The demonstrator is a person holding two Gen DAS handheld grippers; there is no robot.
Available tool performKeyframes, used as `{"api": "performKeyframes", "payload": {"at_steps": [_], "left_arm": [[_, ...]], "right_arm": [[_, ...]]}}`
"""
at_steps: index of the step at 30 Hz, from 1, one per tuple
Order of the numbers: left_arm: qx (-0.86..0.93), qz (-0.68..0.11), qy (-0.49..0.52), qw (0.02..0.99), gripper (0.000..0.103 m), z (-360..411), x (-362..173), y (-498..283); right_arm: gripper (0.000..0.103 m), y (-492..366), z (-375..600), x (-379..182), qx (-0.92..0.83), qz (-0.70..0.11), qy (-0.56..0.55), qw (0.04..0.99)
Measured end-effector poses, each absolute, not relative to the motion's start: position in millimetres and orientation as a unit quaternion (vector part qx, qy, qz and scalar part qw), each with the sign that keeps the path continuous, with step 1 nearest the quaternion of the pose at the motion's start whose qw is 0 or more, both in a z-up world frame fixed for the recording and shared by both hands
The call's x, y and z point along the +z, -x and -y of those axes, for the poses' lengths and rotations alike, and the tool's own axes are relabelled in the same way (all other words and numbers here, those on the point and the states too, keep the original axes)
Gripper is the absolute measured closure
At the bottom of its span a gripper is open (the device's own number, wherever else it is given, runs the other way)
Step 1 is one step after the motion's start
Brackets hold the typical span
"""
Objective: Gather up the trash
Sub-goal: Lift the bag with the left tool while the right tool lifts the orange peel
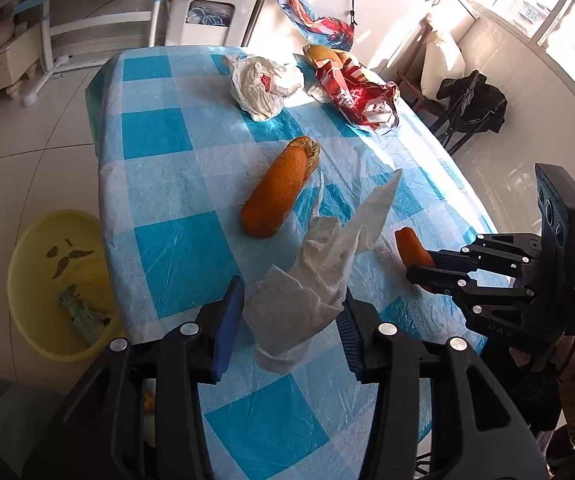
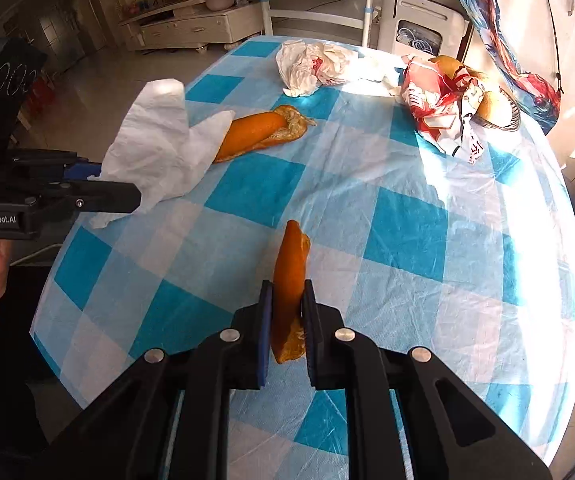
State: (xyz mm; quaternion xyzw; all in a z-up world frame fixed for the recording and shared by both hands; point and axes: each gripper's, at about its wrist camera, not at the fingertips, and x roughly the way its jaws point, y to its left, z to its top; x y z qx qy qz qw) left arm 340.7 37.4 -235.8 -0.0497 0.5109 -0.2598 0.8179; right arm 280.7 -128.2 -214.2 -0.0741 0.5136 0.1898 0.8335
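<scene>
My left gripper (image 1: 287, 312) has its jaws around a crumpled white tissue (image 1: 319, 272) and holds it above the checked tablecloth (image 1: 175, 248); it also shows in the right wrist view (image 2: 159, 152). My right gripper (image 2: 287, 300) is shut on a small orange peel strip (image 2: 289, 276), also seen in the left wrist view (image 1: 411, 246). A large orange peel (image 1: 279, 188) lies mid-table. A crumpled white plastic bag (image 1: 263, 84) and a red snack wrapper (image 1: 359, 96) lie at the far end.
A yellow bin (image 1: 59, 280) with some trash inside stands on the floor left of the table. More peel (image 1: 323, 54) lies behind the wrapper. A white appliance (image 1: 211, 8), a desk frame and a dark stool (image 1: 471, 104) stand around the table.
</scene>
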Motion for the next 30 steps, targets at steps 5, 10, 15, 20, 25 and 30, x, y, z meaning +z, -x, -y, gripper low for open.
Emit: {"api": "performKeyframes", "payload": {"at_steps": [5, 10, 15, 20, 25, 30], "left_arm": [[-0.243, -0.503, 0.037, 0.828, 0.056, -34.0, -234.6, -343.3], [-0.228, -0.499, 0.020, 0.836, 0.055, -29.0, -235.8, -347.4], [-0.220, -0.492, -0.005, 0.842, 0.043, -19.1, -235.1, -354.1], [-0.223, -0.496, -0.034, 0.839, 0.033, -2.6, -239.7, -359.5], [-0.228, -0.498, -0.093, 0.832, 0.045, 13.4, -248.9, -350.5], [-0.243, -0.507, -0.077, 0.823, 0.092, 4.6, -244.0, -345.9]], "right_arm": [[0.064, -278.0, 133.8, -219.3, 0.180, -0.501, 0.035, 0.846], [0.062, -275.2, 121.0, -219.6, 0.178, -0.492, 0.068, 0.849], [0.062, -273.7, 118.1, -220.7, 0.179, -0.488, 0.079, 0.851], [0.060, -271.0, 123.4, -220.7, 0.177, -0.487, 0.076, 0.852], [0.060, -269.6, 126.9, -221.3, 0.177, -0.485, 0.076, 0.853], [0.070, -268.2, 126.2, -220.7, 0.180, -0.483, 0.082, 0.853]]}}
